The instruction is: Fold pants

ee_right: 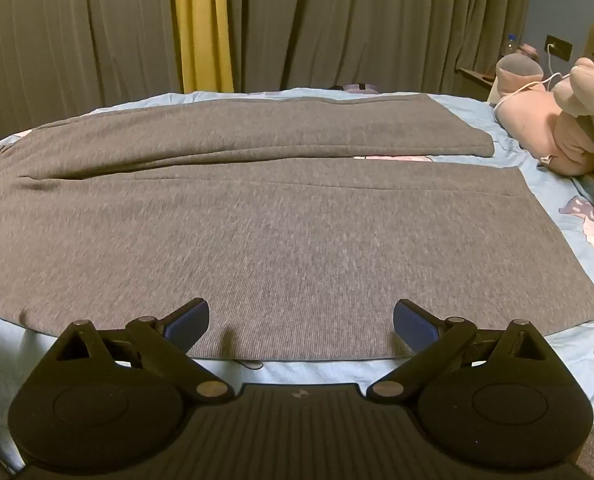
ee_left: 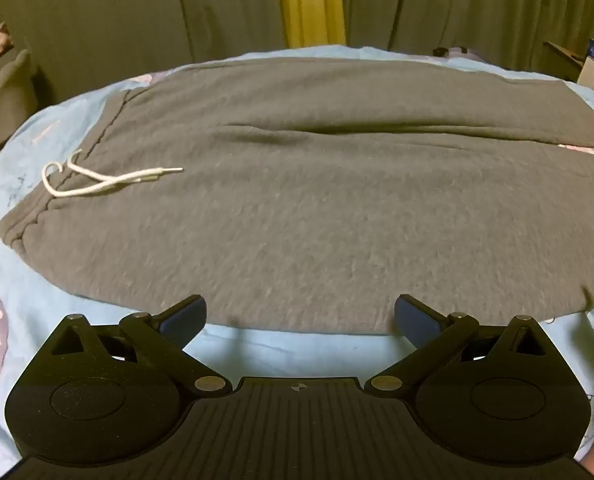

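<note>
Fingers spread wide and holding nothing, the left gripper [ee_left: 300, 314] and right gripper [ee_right: 301, 318] hover at the near edge of grey pants [ee_right: 257, 232] lying flat on a blue bed sheet [ee_left: 297, 346] (white drawstring [ee_left: 97, 180] at the left waistband, legs running right). No fold looks begun; all folding remains.
</note>
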Demonstrator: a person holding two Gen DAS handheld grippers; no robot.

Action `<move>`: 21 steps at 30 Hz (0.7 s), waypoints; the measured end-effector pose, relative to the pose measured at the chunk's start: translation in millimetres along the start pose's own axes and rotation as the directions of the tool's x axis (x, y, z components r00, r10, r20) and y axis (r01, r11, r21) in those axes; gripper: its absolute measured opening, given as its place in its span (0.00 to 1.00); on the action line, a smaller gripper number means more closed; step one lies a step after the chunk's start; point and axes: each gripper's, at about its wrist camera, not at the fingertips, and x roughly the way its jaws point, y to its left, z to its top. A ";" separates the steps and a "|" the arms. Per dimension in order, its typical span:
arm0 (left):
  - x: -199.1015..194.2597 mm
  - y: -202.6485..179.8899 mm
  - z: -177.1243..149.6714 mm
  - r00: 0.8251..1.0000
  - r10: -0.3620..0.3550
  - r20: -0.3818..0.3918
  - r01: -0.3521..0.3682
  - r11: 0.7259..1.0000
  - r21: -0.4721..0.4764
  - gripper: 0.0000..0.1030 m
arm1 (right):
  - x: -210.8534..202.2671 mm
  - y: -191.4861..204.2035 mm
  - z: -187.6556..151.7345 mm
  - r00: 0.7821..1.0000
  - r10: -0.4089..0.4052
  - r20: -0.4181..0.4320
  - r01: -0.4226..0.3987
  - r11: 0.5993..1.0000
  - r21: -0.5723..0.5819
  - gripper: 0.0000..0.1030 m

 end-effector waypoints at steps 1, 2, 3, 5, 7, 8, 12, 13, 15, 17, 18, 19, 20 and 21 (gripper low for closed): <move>0.0 -0.1 0.0 1.000 0.000 0.000 0.000 1.000 0.002 1.00 | 0.0 -0.1 0.0 1.000 0.000 0.001 0.000 1.000 0.000 0.96; 0.1 -0.2 0.0 1.000 0.000 0.000 0.000 1.000 0.004 1.00 | 0.1 -0.2 0.0 1.000 0.000 0.001 0.000 1.000 0.000 0.96; 0.1 -0.4 -0.1 1.000 0.001 0.001 -0.001 1.000 0.007 1.00 | 0.3 -0.3 0.0 1.000 0.000 0.000 0.000 1.000 0.000 0.96; 0.2 -0.7 -0.1 1.000 0.001 0.001 -0.001 1.000 0.012 1.00 | 0.7 -0.7 0.1 1.000 0.000 0.000 0.000 1.000 -0.001 0.96; 0.2 -0.9 -0.2 1.000 0.001 0.003 -0.001 1.000 0.016 1.00 | 1.2 -1.2 0.2 1.000 0.000 0.000 0.000 1.000 -0.001 0.96; 0.3 -0.9 -0.2 1.000 0.000 0.003 0.000 1.000 0.017 1.00 | 1.5 -1.5 0.3 1.000 0.000 0.000 0.000 1.000 -0.001 0.96; -4.1 1.2 -2.3 1.000 0.008 0.002 -0.008 1.000 -0.001 1.00 | 0.6 -0.9 0.7 1.000 -0.002 0.002 0.002 1.000 -0.001 0.96; -4.8 1.3 -2.6 1.000 0.008 0.002 -0.008 1.000 -0.002 1.00 | 0.4 -0.9 0.6 1.000 -0.002 0.003 0.002 1.000 -0.001 0.96; -0.8 3.1 -3.1 1.000 0.008 -0.001 -0.008 1.000 -0.012 1.00 | 0.3 -1.1 0.6 1.000 -0.002 0.003 0.002 1.000 -0.001 0.96; 0.7 3.5 -2.9 1.000 0.009 -0.004 -0.009 1.000 -0.016 1.00 | 0.4 -1.2 0.7 1.000 -0.001 0.004 0.001 1.000 -0.001 0.96; 0.8 3.6 -2.8 1.000 0.009 -0.005 -0.009 1.000 -0.017 1.00 | 0.5 -1.3 0.8 1.000 -0.001 0.004 0.001 1.000 -0.001 0.96; 0.7 3.6 -2.4 1.000 0.008 -0.005 -0.008 1.000 -0.017 1.00 | 0.4 -1.2 0.7 1.000 -0.002 0.004 0.002 1.000 -0.001 0.96; 0.8 3.5 -2.4 1.000 0.009 -0.005 -0.009 1.000 -0.017 1.00 | 0.5 -1.2 0.7 1.000 -0.001 0.004 0.001 1.000 -0.001 0.96; 0.8 3.5 -2.5 1.000 0.009 -0.005 -0.009 1.000 -0.017 1.00 | 0.4 -1.2 0.7 1.000 -0.001 0.003 0.001 1.000 -0.001 0.96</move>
